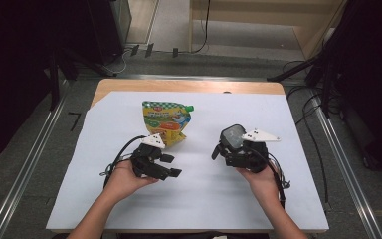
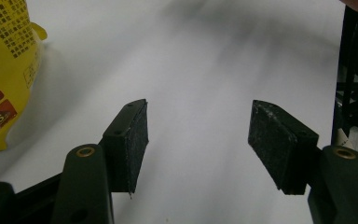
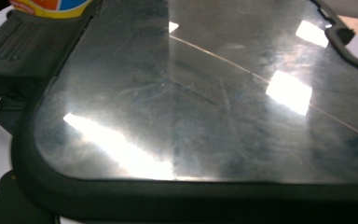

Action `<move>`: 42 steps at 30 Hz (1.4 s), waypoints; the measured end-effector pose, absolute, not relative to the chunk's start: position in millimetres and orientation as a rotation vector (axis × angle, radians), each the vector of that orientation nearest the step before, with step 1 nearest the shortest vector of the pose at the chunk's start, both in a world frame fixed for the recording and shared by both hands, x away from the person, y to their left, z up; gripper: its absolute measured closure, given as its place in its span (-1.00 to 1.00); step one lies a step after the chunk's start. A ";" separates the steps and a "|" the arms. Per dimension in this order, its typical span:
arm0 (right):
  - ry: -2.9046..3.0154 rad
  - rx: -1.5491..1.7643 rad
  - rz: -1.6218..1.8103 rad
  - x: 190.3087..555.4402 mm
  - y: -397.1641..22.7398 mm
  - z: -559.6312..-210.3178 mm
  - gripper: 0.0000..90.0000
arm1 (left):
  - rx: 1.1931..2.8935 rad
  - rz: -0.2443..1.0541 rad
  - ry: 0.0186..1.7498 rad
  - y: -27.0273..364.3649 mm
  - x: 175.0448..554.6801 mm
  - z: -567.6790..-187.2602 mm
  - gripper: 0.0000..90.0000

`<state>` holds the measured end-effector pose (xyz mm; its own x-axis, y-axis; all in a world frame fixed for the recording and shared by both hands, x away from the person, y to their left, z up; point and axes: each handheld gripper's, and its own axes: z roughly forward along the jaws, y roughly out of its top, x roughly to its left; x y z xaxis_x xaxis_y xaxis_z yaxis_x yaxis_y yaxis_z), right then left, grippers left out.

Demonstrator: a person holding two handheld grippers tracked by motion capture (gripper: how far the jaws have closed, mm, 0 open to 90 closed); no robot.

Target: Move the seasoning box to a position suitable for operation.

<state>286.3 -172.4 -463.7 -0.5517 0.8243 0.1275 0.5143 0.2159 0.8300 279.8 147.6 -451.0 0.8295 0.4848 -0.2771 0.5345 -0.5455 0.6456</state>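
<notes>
On the white-covered table (image 1: 204,199) a yellow and green spouted plastic pouch (image 1: 166,121) lies flat toward the far side. The left gripper (image 1: 171,166), just in front of the pouch, has its jaws wide apart over bare cloth with nothing between them. The right gripper (image 1: 219,149) carries a black-framed glossy screen device (image 1: 233,137), well right of the pouch; whether its jaws clamp it I cannot tell.

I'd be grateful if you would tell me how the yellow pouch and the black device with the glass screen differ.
The pouch is bright yellow with printed pictures and a green cap, while the device is black-rimmed with a plain, glossy grey screen. The pouch lies flat on the white sheet, but the device is tilted up in front of the right hand. The pouch looks soft, and the device looks rigid.
</notes>
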 end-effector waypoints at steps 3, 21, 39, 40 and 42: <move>2.186 1.223 1.258 284.1 -164.1 -467.6 -0.65 | 2.237 -0.085 0.748 149.1 280.9 -450.7 -0.14; 2.397 1.078 1.239 271.1 -111.6 -499.1 -0.65 | 2.230 -0.079 0.749 149.6 280.3 -449.6 -0.14; 2.433 1.001 1.205 265.0 -114.3 -507.3 -0.68 | 2.225 -0.031 0.708 144.6 277.8 -449.7 -0.05; 2.435 1.008 1.209 265.1 -114.3 -507.4 -0.69 | 2.226 -0.033 0.707 144.4 277.8 -449.6 -0.05; 2.442 1.019 1.213 265.5 -115.4 -507.5 -0.70 | 2.229 -0.031 0.698 143.8 277.4 -449.9 -0.05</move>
